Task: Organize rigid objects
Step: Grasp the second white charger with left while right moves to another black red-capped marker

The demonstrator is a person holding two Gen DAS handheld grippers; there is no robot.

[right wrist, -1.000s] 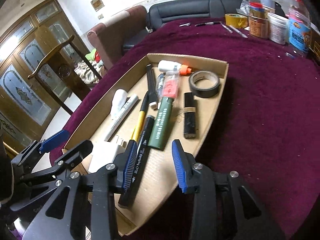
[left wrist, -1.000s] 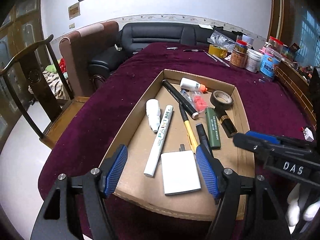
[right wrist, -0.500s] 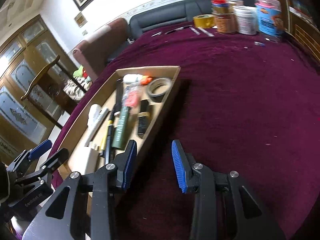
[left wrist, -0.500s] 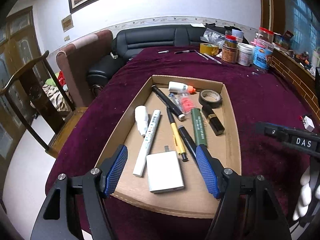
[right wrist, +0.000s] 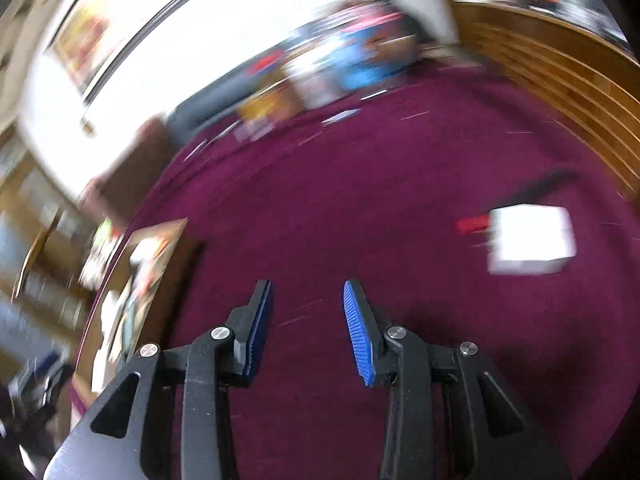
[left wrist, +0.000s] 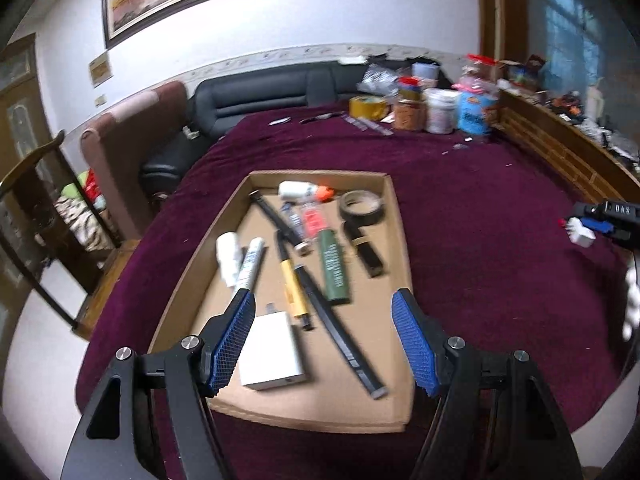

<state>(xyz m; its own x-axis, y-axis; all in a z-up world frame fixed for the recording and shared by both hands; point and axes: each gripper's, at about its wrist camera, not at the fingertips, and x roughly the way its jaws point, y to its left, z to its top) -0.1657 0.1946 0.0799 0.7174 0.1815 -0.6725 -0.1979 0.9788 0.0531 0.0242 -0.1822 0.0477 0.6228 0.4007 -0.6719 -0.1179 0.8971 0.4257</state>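
Observation:
A cardboard tray (left wrist: 400,240) on the maroon tablecloth holds a white charger block (left wrist: 272,354), a black pen (left wrist: 340,340), a yellow pen (left wrist: 294,288), a green tube (left wrist: 334,268), a white marker (left wrist: 248,268) and a dark tape roll (left wrist: 362,208). My left gripper (left wrist: 322,308) hangs open above the tray's near end, gripping nothing. A small white plug (left wrist: 580,234) lies on the cloth right of the tray, with my right gripper (left wrist: 600,222) beside it. In the blurred right wrist view, the right gripper (right wrist: 308,296) is open and empty; the white plug (right wrist: 532,240) lies ahead to the right.
Jars, tubs and a yellow tape roll (left wrist: 368,107) crowd the table's far end. A black sofa (left wrist: 260,92) and a wooden chair (left wrist: 40,208) stand beyond the left side. A wooden rail (left wrist: 560,152) runs along the right. The tray edge (right wrist: 160,248) shows at the left.
My right gripper swung right, off the tray and across bare cloth toward the white plug. The left gripper drew back a little and rolled; the tray's contents stayed put.

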